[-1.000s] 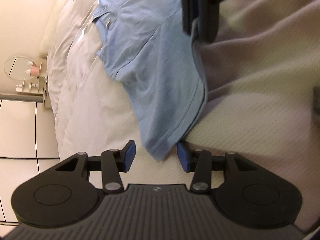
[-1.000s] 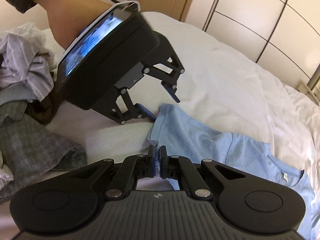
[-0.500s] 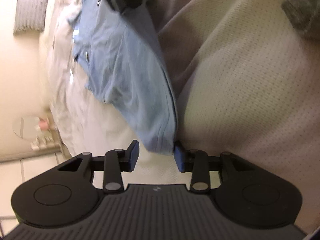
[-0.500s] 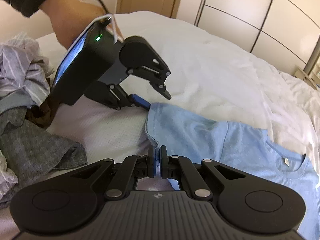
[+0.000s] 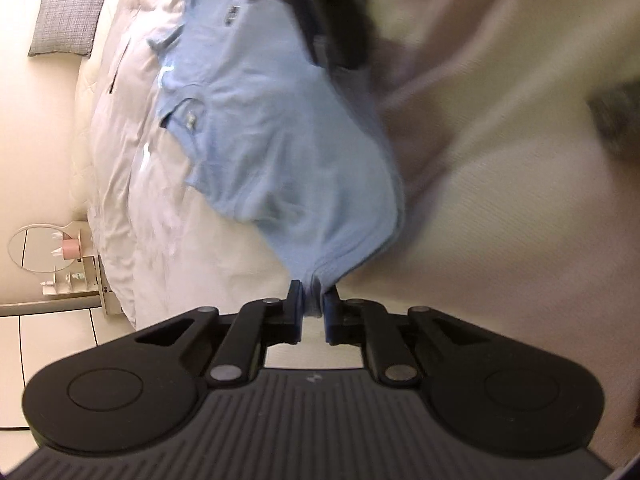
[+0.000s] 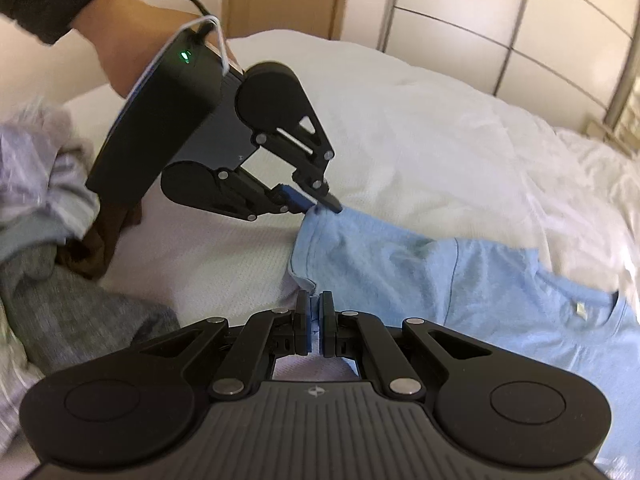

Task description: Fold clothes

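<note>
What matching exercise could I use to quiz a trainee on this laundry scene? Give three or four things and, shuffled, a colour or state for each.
Column A
1. T-shirt
2. Left gripper
3. Cushion
4. Grey garment

Column B
a. crumpled in the pile at the bed's edge
b. light blue, spread on the bed
c. grey, upright against the wall
d. shut on the shirt's hem corner

Pairs: 1-b, 2-d, 3-c, 4-a

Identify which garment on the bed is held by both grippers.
The light blue cotton T-shirt, pinched at its hem by the left gripper and right gripper. The grey knitted garment and pale striped shirt lie untouched in a heap.
</note>
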Demonstrator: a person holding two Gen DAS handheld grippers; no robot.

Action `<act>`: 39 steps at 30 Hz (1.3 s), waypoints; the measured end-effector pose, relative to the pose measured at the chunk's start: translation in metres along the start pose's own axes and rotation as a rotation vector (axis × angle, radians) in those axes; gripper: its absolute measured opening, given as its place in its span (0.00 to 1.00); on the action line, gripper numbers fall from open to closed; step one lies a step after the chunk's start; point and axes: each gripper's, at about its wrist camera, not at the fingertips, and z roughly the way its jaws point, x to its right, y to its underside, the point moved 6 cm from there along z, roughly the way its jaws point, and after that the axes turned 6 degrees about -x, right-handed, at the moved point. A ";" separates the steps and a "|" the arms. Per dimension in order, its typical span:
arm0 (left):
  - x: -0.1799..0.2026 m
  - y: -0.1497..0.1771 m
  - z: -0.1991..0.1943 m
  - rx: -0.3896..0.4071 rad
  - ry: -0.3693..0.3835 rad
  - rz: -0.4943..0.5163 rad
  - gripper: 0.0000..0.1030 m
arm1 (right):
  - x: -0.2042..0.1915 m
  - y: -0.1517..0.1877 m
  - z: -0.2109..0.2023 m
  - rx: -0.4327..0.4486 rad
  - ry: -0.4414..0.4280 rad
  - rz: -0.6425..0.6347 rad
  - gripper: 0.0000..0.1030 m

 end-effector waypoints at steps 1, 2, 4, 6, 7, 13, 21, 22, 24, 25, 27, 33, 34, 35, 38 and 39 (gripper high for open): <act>-0.008 -0.002 0.000 -0.001 0.009 -0.006 0.08 | 0.006 0.000 -0.002 0.002 -0.009 0.042 0.00; -0.016 -0.004 -0.001 -0.003 0.018 -0.012 0.08 | 0.012 -0.001 -0.004 0.004 -0.017 0.085 0.00; -0.032 -0.008 -0.002 -0.006 0.037 -0.024 0.08 | 0.027 0.001 -0.010 0.004 -0.027 0.184 0.00; -0.045 -0.014 0.002 -0.003 0.062 -0.029 0.10 | 0.045 0.005 -0.015 0.001 -0.022 0.288 0.00; -0.051 -0.019 0.005 0.001 0.078 -0.026 0.10 | 0.052 0.008 -0.017 -0.003 -0.016 0.325 0.01; -0.065 -0.046 0.035 0.011 0.137 -0.006 0.16 | 0.091 0.036 -0.013 -0.066 -0.008 0.522 0.01; -0.090 -0.037 0.062 -0.104 0.200 -0.383 0.32 | 0.114 0.065 0.002 -0.118 -0.046 0.710 0.15; -0.094 -0.032 0.063 -0.127 0.210 -0.448 0.33 | 0.116 0.068 0.002 -0.119 -0.045 0.718 0.16; -0.099 -0.018 0.062 -0.171 0.243 -0.621 0.33 | 0.118 0.073 -0.002 -0.119 -0.035 0.728 0.16; -0.101 -0.012 0.061 -0.188 0.267 -0.713 0.33 | 0.118 0.076 -0.005 -0.118 -0.026 0.731 0.16; -0.101 0.003 0.059 -0.199 0.361 -0.959 0.36 | 0.118 0.079 -0.011 -0.115 -0.018 0.734 0.16; -0.085 0.036 0.066 -0.187 0.636 -1.617 0.36 | 0.095 0.074 -0.021 -0.107 -0.106 0.659 0.16; -0.082 0.039 0.068 -0.174 0.669 -1.689 0.35 | 0.088 0.073 -0.018 -0.110 -0.136 0.646 0.17; -0.082 0.040 0.071 -0.160 0.691 -1.736 0.33 | 0.081 0.071 -0.016 -0.112 -0.164 0.634 0.17; -0.080 0.038 0.078 -0.148 0.712 -1.780 0.06 | 0.071 0.070 -0.007 -0.128 -0.206 0.651 0.22; -0.081 0.037 0.079 -0.153 0.698 -1.774 0.02 | 0.071 0.070 -0.001 -0.134 -0.204 0.667 0.23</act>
